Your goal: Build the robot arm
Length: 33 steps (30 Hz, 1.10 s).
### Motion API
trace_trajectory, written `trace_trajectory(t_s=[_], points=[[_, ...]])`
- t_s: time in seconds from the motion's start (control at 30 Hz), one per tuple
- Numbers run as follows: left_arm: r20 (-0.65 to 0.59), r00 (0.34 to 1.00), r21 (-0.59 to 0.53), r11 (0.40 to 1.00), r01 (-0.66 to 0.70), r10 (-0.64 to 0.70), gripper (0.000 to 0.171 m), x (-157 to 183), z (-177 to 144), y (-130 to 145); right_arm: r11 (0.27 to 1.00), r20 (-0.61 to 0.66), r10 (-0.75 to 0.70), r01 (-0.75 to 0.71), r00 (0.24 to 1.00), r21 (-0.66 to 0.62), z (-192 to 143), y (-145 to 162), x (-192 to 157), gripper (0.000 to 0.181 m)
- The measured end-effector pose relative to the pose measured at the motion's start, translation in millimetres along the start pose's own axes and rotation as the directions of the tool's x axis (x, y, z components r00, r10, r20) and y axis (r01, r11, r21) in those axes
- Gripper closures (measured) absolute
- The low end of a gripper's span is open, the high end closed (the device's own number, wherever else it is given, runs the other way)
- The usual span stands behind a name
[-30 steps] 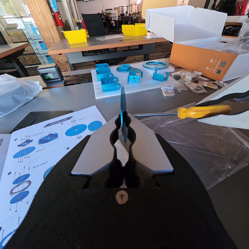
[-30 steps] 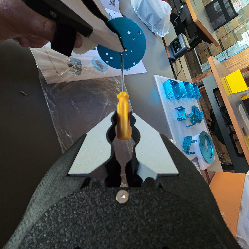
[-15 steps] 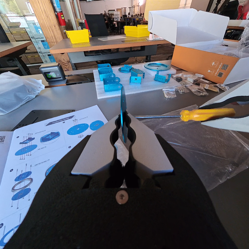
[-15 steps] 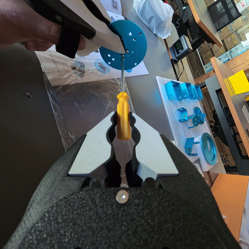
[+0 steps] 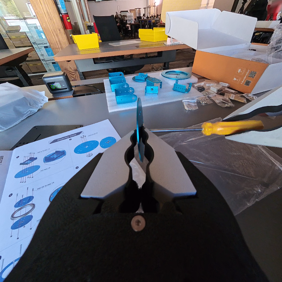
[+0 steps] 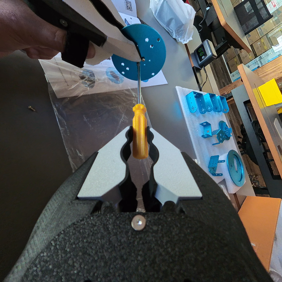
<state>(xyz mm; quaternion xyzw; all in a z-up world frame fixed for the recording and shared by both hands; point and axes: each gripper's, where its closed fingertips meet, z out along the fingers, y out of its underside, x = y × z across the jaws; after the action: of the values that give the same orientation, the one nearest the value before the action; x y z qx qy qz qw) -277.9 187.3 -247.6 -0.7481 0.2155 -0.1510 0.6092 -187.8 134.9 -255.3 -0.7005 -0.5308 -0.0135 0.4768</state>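
My left gripper [image 5: 139, 132] is shut on a round blue metal disc [image 5: 140, 119] with several holes, held on edge above the grey table. The disc shows face-on in the right wrist view [image 6: 146, 50]. My right gripper [image 6: 139, 129] is shut on the yellow handle of a screwdriver [image 6: 139, 134]. Its steel shaft points at the disc and its tip meets a small screw [image 6: 143, 58] at the disc, beside the left gripper's finger. In the left wrist view the screwdriver [image 5: 228, 127] comes in from the right. A hand [image 6: 26, 35] holds the left gripper.
A white foam sheet [image 5: 167, 97] with several blue brackets and a blue ring [image 5: 176, 74] lies behind. An assembly guide [image 5: 45, 164], a clear plastic bag [image 5: 221, 164], small hardware bags [image 5: 213, 97], an orange box [image 5: 225, 71] and a loose screw [image 6: 31, 108] lie around. Tip to tip, the grippers are about 11 cm apart.
Both grippers keep their grip. The disc and screwdriver have shifted slightly in view, the tip still at the screw on the disc.
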Motion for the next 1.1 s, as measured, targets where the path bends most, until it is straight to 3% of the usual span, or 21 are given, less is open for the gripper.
trace_trajectory(t_s=[1.1], points=[[0.01,1.0,0.007,1.0,0.006,-0.006,0.166,-2.7,-1.3,-1.0,1.0,-0.001,0.003,-0.003,1.0,0.003,-1.2,-1.6,-1.4,0.164]])
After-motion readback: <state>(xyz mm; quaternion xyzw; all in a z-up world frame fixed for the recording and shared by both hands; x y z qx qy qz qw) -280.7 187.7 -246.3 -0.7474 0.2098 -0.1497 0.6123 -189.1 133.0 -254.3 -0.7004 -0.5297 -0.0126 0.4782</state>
